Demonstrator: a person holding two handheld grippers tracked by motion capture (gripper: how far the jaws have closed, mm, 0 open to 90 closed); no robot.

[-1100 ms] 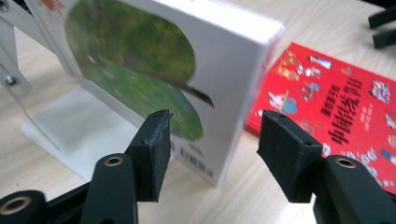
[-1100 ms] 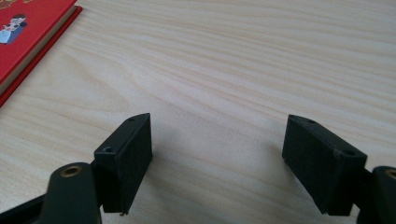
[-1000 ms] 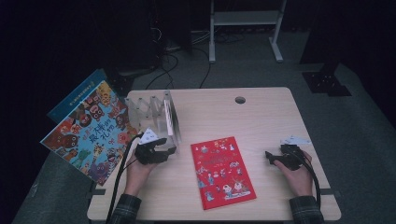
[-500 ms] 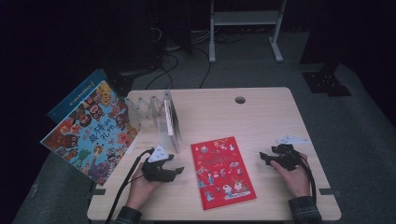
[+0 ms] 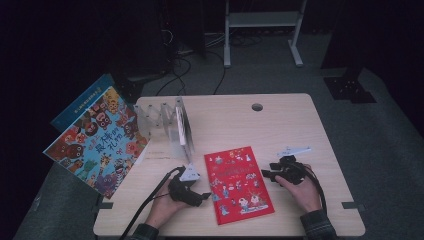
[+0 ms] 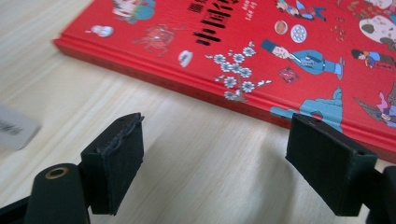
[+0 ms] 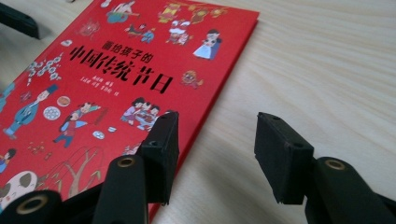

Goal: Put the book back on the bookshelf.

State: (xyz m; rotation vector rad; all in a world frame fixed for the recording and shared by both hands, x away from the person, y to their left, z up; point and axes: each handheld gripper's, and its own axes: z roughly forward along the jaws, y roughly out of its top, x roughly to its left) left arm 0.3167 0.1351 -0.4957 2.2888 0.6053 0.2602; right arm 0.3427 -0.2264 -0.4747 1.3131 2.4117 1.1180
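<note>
A red picture book [image 5: 239, 184] lies flat on the wooden table [image 5: 290, 125], near the front. My left gripper [image 5: 202, 196] sits low at the book's left edge, open. In the left gripper view, the left gripper [image 6: 219, 154] has just been opening and has bare table between its pads, with the red book [image 6: 261, 42] just beyond. My right gripper [image 5: 265, 174] is at the book's right edge. In the right gripper view, the right gripper [image 7: 217, 140] has just been closing. One pad is over the red book [image 7: 116, 79] and the other over the table, neither pressing.
A clear folding book rack [image 5: 170, 122] stands at the table's back left. A large colourful book [image 5: 97, 140] leans off the left edge with a blue book [image 5: 82, 102] behind it. A cable hole [image 5: 257, 107] is at the back centre. A white label [image 6: 14, 126] lies by my left gripper.
My left hand has come toward the near edge and rightward to the book's left side, its jaws wider. My right hand has slid left to the book's right edge, its jaws narrower.
</note>
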